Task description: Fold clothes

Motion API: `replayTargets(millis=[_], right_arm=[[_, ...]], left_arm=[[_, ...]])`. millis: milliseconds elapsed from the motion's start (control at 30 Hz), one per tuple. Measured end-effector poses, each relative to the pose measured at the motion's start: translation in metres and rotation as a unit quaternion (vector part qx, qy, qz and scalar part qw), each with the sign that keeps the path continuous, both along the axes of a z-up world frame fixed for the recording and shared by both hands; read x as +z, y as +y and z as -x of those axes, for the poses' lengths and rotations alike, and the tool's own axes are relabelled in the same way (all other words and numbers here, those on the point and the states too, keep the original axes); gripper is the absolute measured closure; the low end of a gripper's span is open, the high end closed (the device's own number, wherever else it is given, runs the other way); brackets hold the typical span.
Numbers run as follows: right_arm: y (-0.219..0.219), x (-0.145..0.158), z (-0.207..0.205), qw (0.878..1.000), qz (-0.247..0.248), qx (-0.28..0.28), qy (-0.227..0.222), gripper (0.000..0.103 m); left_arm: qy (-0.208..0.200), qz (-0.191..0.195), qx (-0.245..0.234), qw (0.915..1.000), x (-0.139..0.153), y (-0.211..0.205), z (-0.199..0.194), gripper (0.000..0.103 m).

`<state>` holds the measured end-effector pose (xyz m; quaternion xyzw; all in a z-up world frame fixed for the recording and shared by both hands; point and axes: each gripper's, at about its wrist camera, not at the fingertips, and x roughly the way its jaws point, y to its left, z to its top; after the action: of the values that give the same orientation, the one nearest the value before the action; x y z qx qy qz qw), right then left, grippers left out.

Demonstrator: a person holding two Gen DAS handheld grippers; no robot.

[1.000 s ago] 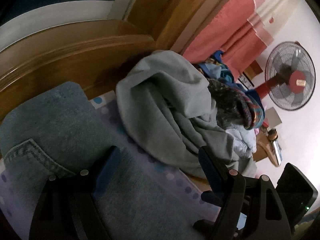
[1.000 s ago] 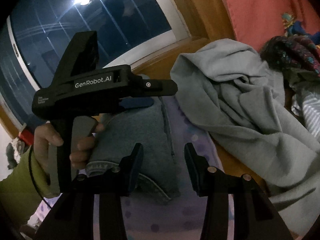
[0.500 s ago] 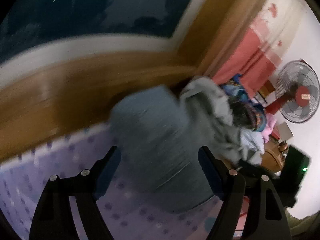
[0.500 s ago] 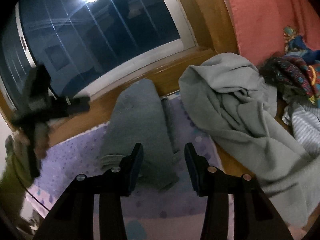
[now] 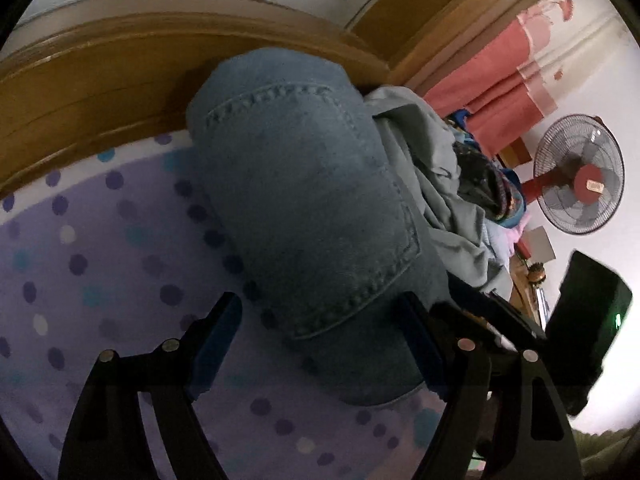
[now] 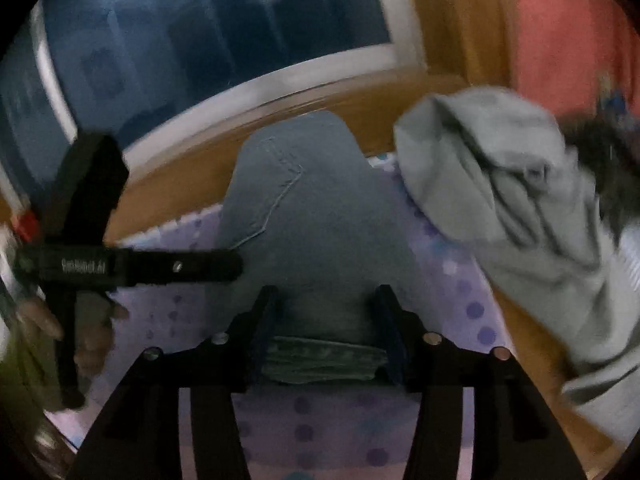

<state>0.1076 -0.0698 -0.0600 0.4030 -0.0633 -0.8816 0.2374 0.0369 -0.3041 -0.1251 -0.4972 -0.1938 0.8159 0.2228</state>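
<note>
Folded blue jeans [image 5: 304,208] lie on a purple dotted sheet [image 5: 92,264], back pocket up. My left gripper [image 5: 316,340] is open wide over their near part, and its right finger [image 5: 416,344] is at the denim's edge. In the right wrist view the jeans [image 6: 320,216] run away from me. My right gripper [image 6: 326,320] straddles their layered near end, jaws opening, the fold lying between the fingers. The left gripper [image 6: 224,266] shows there from the side, held by a hand [image 6: 44,320], its tip at the jeans' left edge.
A crumpled grey sweatshirt [image 6: 500,184] heads a heap of unfolded clothes [image 5: 484,184] right of the jeans. A wooden ledge [image 5: 100,76] and dark window [image 6: 200,40] run behind. A red curtain [image 5: 492,92] and a standing fan [image 5: 580,176] are at the right.
The left gripper swung left and back, so the jeans now sit between its fingers. The right gripper moved in over the jeans' near end and its jaws widened.
</note>
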Motion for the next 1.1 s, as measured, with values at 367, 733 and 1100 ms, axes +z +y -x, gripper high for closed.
replayTargets(millis=[367, 733, 1100], right_arm=[[0.017, 0.036, 0.073, 0.996, 0.046, 0.046, -0.068, 0.024], [-0.014, -0.022, 0.144, 0.958, 0.097, 0.209, -0.172, 0.052], [-0.038, 0.018, 0.114, 0.883, 0.094, 0.437, -0.141, 0.063]], left_arm=[[0.008, -0.061, -0.026, 0.9978, -0.007, -0.005, 0.014, 0.021], [-0.009, -0.141, 0.055, 0.9885, -0.027, 0.011, 0.009, 0.018], [-0.001, -0.097, 0.167, 0.9813, 0.018, 0.079, -0.070, 0.019]])
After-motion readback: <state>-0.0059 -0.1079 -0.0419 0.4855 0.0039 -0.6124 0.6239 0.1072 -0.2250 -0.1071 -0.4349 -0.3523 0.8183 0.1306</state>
